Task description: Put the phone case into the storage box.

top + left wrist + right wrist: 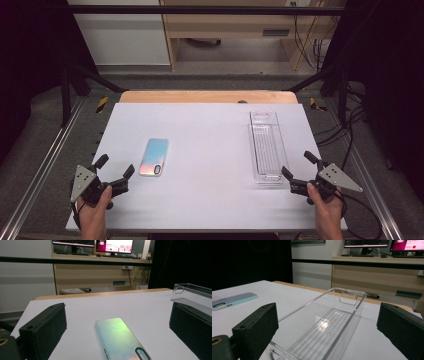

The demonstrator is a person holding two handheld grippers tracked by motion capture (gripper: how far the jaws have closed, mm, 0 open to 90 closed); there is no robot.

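Iridescent phone (154, 156) flat — clear tray (267, 146) apart

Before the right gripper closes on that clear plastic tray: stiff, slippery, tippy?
The clear tray looks like rigid moulded plastic with thin walls, so probably stiff but light, and it may flex if squeezed. Its glossy surface suggests the pads could slip. It is long and lies flat on the white table, so tipping seems unlikely; it would rather slide.

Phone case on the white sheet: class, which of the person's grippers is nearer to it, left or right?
Left. The left gripper sits open just beside the phone case, which lies flat ahead of its jaws. The right gripper is across the sheet, by the clear plastic tray.
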